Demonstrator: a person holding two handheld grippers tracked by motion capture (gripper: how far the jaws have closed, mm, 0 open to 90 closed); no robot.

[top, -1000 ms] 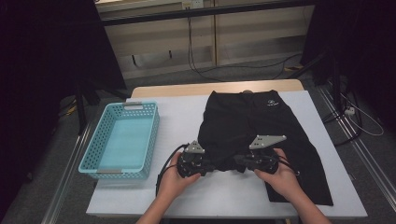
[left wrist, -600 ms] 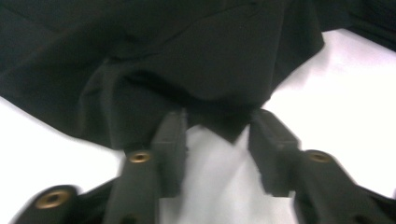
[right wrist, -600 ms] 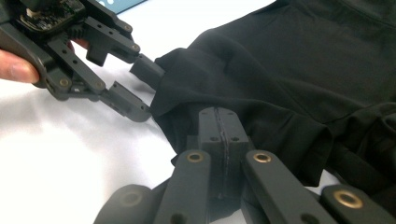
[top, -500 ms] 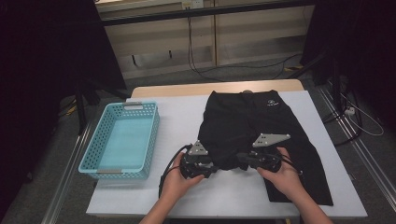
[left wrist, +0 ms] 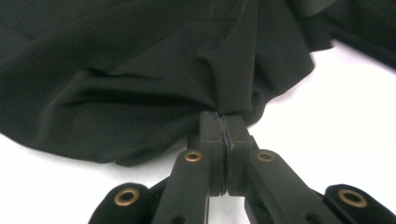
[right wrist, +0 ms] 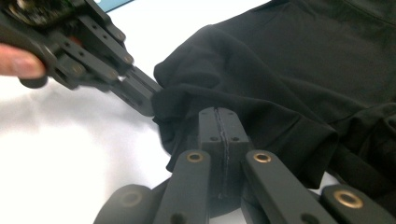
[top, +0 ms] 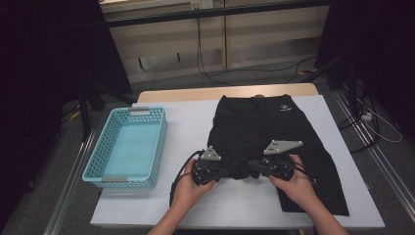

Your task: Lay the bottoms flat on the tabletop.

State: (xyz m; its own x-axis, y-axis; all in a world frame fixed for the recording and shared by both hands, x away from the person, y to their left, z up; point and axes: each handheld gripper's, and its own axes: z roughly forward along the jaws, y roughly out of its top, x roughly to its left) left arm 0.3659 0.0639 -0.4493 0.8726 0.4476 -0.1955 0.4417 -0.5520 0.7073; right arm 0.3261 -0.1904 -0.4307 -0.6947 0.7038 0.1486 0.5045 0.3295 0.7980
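Shorts, black, lie flat on the white tabletop, waistband at the far edge, legs toward the person. High view: both hands at the near hem of the left leg. Left gripper and right gripper face each other across a small bunch of fabric, close together. Blue basket sits to the left on the tabletop, well apart from the shorts, nothing in it that I can see.

Left gripper view: the left gripper has just been closing its jaws; they are now pressed together with a thin fold of the black shorts pinched at the tips. Only a small bite of the hem edge, so likely to slip under load.

Right gripper view: the right gripper has its jaws fully together, tips buried in a ridge of the shorts; looks like cloth is clamped there. The left gripper bites the same bunch just beside it.

Judgement: this is the grasp before a fold or lift. To do it well:
- lift both hands together, level, so the hem stays taut between them
- spread the grippers apart first; the grips are too close to control the whole leg width
- keep the lift slow, given the shallow left bite
- watch that only the intended layers come up
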